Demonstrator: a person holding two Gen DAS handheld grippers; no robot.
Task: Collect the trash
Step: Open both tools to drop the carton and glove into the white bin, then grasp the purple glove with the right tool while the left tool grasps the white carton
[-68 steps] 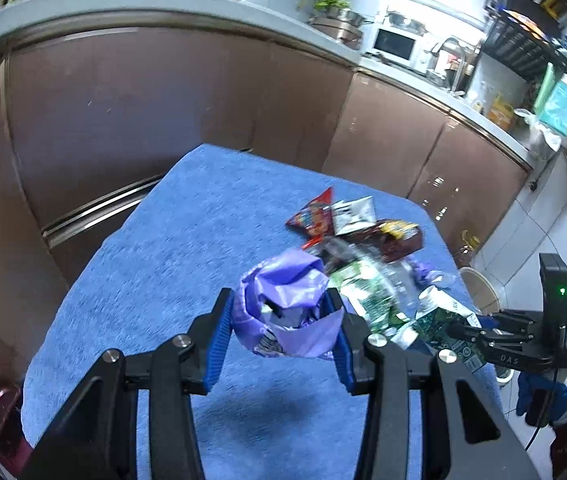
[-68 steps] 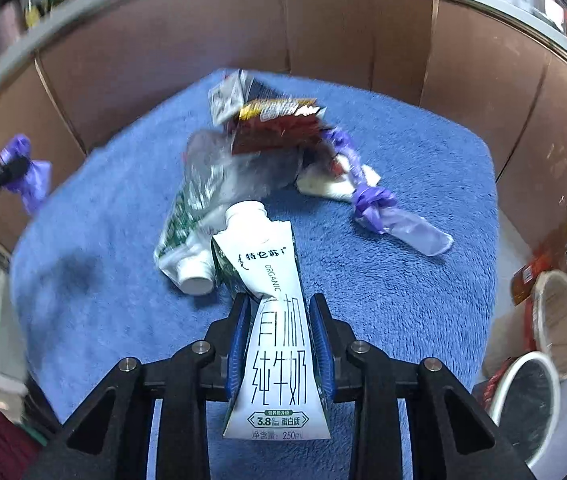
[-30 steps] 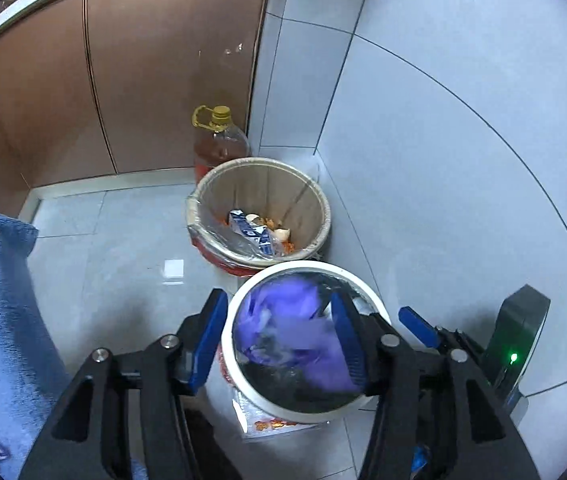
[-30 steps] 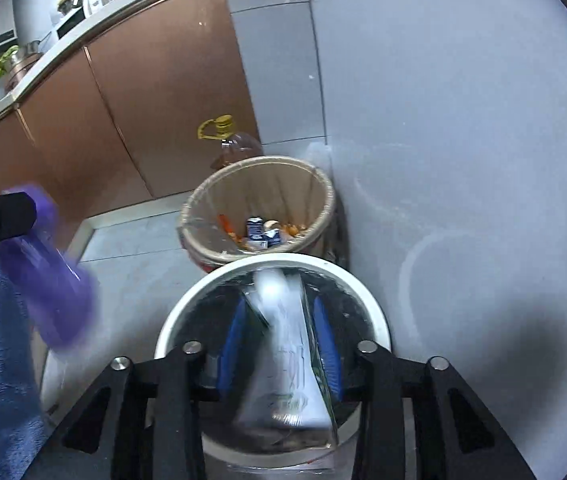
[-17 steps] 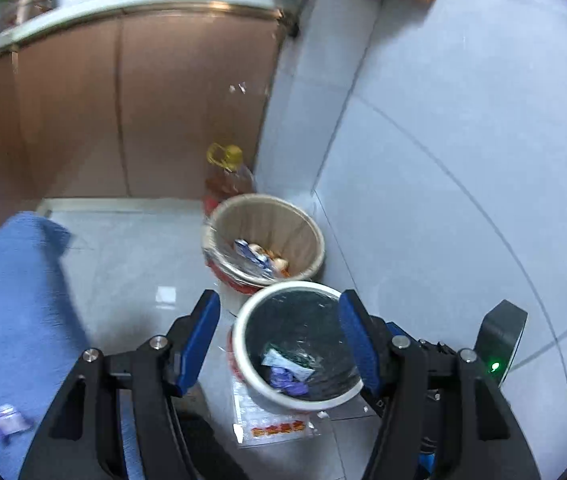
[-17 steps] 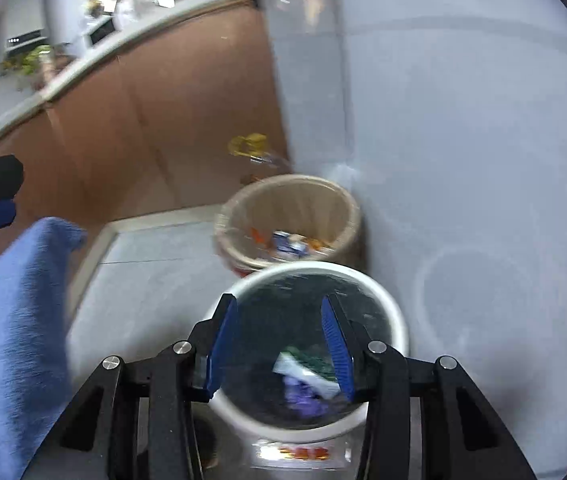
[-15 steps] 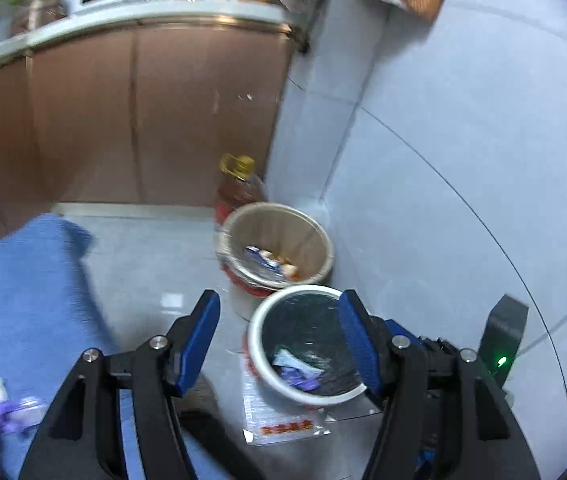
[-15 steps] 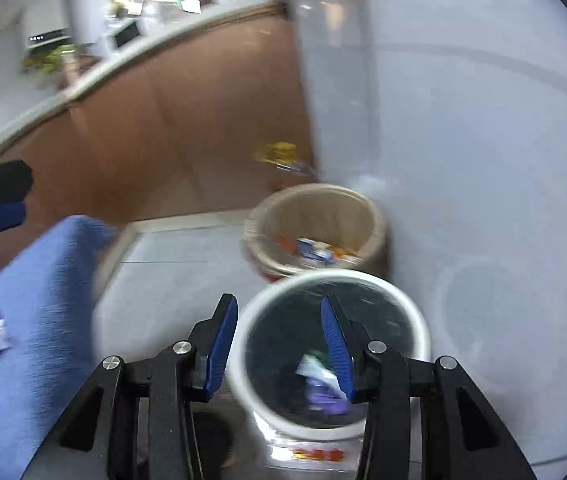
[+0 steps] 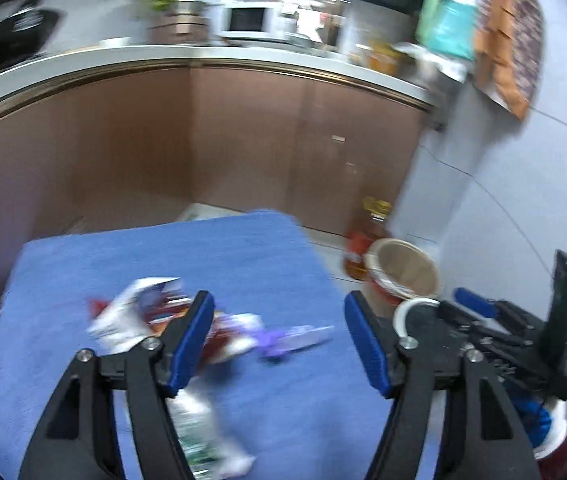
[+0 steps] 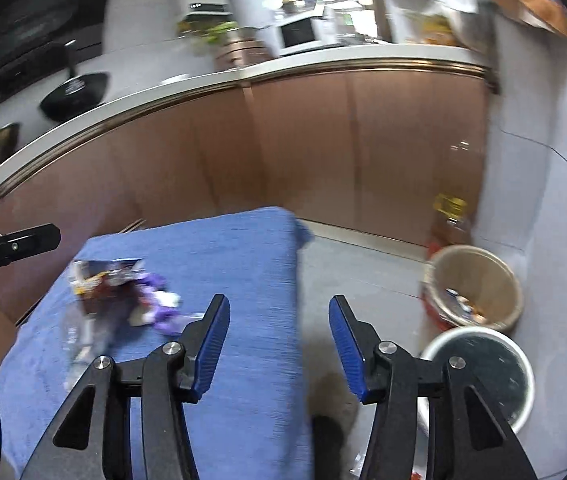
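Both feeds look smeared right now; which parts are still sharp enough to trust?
Left wrist view: left hand-held gripper sharp, trash pile motion-smeared. Right wrist view: right hand-held gripper crisp, blue cloth and counter blurred, edges fisheye-bent.

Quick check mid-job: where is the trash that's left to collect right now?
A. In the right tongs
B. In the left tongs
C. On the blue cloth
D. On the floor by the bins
C: the wrappers lie on the blue cloth, and both the left tongs and right tongs are open and empty.
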